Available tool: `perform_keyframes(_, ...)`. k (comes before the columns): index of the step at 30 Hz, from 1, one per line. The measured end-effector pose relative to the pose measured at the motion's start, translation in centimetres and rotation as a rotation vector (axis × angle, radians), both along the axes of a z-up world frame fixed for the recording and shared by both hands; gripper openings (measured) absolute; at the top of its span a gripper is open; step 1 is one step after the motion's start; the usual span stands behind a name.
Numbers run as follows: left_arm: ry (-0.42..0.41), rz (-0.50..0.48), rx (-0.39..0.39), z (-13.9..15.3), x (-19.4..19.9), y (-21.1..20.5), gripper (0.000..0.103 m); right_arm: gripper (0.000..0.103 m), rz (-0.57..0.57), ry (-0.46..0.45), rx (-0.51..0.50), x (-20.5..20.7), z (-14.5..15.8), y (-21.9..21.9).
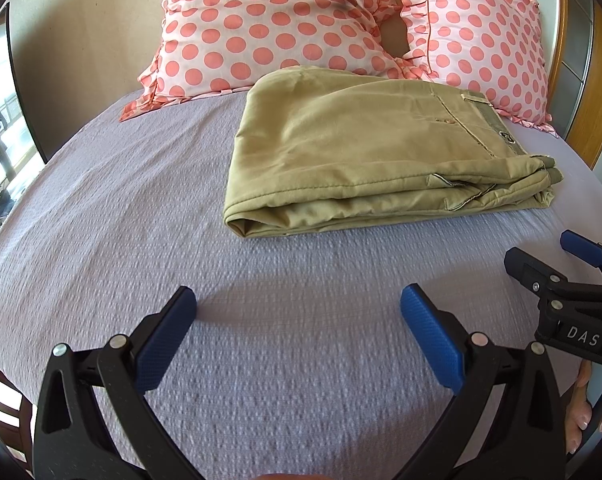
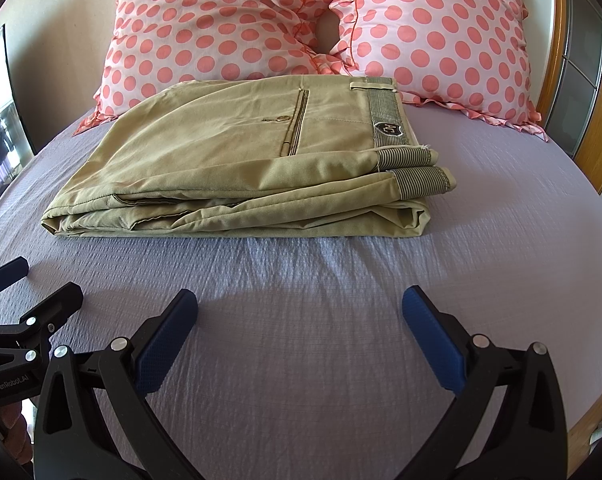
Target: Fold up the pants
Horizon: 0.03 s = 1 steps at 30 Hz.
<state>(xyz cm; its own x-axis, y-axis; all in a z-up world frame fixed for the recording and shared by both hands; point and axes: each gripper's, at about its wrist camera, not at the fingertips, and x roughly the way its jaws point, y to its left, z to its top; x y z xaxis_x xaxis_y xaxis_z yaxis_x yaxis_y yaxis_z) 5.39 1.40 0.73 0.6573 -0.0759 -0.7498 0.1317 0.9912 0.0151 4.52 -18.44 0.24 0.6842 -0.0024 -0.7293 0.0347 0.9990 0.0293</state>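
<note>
Khaki pants (image 1: pixel 361 152) lie folded into a flat stack on the lilac bed sheet (image 1: pixel 141 208), waistband to the right. They also show in the right wrist view (image 2: pixel 229 168), with a striped waistband and a dark label. My left gripper (image 1: pixel 299 300) is open and empty, above the sheet, nearer than the pants. My right gripper (image 2: pixel 300 302) is open and empty, also nearer than the pants and apart from them. The right gripper shows at the right edge of the left wrist view (image 1: pixel 549 256). The left gripper shows at the left edge of the right wrist view (image 2: pixel 33 280).
Two pink polka-dot pillows (image 2: pixel 229 20) (image 2: pixel 441 36) lean against the wall behind the pants. A wooden headboard frame (image 2: pixel 597 128) runs along the right side. A dark screen (image 1: pixel 17 80) stands at the left.
</note>
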Motion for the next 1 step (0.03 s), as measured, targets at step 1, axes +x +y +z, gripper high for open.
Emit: perform_keyframes(1, 0.0, 0.0, 0.0, 0.01, 0.02, 0.01, 0.101, 0.102, 0.0, 0.0, 0.0, 0.0, 0.0, 0.0)
